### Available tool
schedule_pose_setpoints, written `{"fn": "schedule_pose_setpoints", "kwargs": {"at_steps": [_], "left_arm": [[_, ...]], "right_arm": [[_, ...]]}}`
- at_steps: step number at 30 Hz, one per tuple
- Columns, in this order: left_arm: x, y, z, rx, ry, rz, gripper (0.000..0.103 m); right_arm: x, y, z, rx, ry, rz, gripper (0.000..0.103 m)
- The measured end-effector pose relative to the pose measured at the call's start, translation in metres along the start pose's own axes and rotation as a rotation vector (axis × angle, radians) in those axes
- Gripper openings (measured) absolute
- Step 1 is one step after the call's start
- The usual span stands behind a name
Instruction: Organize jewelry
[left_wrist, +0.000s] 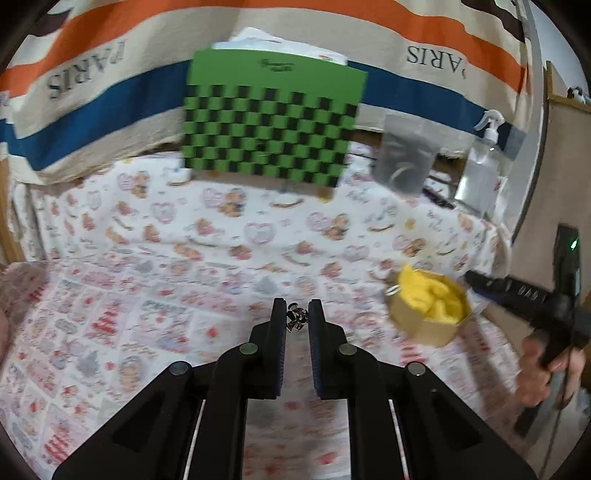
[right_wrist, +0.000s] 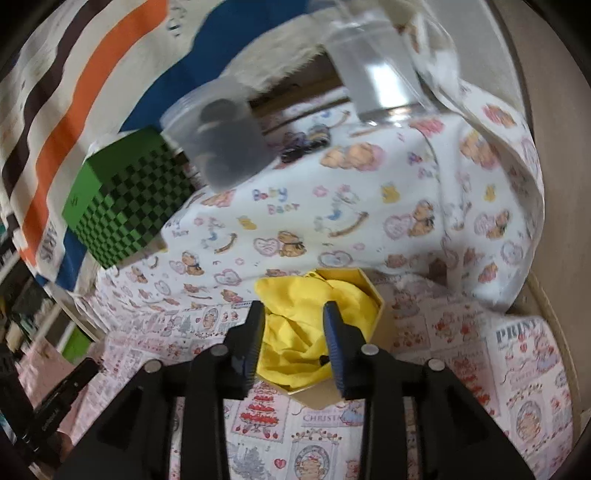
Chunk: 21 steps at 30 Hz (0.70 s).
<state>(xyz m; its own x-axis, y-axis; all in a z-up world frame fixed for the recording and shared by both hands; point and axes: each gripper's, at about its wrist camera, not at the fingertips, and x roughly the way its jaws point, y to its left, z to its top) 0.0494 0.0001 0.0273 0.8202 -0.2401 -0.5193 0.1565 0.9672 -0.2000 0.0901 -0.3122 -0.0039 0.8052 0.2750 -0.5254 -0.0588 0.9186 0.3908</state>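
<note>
"PARIS" on striped cloth (left_wrist: 436, 59); "Baby Bear", "CHRISTMAS" on printed sheets (right_wrist: 273, 201).

We cannot make out the small dark trinket (left_wrist: 296, 318) between the left gripper's fingertips; the clear pouch (right_wrist: 221, 142) contents blur; spray bottle (right_wrist: 373, 70) top cut off.

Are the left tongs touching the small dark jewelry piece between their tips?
Touching. In the left wrist view the jewelry piece sits pinched between the tips of the left tongs, off the cloth, with no gap showing on either side.
</note>
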Motion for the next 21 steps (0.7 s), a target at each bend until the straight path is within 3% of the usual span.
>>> {"fn": "schedule_pose_setpoints", "kwargs": {"at_steps": [1, 3, 5, 9, 11, 17, 21], "left_arm": [[0.004, -0.007, 0.006, -0.002, 0.013, -0.026, 0.011], [0.012, -0.023, 0.016, 0.001, 0.031, -0.069, 0.011], [0.022, -0.040, 0.025, 0.006, 0.054, -0.104, 0.011], [0.054, -0.071, 0.039, -0.037, 0.142, -0.203, 0.011], [0.071, -0.084, 0.040, -0.041, 0.178, -0.229, 0.011], [0.111, -0.121, 0.026, 0.004, 0.254, -0.260, 0.011], [0.119, -0.135, 0.024, 0.022, 0.230, -0.208, 0.014]], "right_arm": [[0.000, -0.004, 0.000, 0.009, 0.003, -0.025, 0.037], [-0.002, -0.011, 0.001, 0.011, -0.003, -0.099, 0.057], [-0.005, -0.020, 0.001, 0.027, -0.022, -0.128, 0.069], [-0.013, -0.032, 0.005, 0.070, -0.047, -0.145, 0.086], [-0.018, -0.039, 0.007, 0.103, -0.061, -0.132, 0.091], [-0.021, -0.058, 0.011, 0.197, -0.066, -0.166, 0.092], [-0.021, -0.068, 0.011, 0.227, -0.065, -0.330, 0.092]]}}
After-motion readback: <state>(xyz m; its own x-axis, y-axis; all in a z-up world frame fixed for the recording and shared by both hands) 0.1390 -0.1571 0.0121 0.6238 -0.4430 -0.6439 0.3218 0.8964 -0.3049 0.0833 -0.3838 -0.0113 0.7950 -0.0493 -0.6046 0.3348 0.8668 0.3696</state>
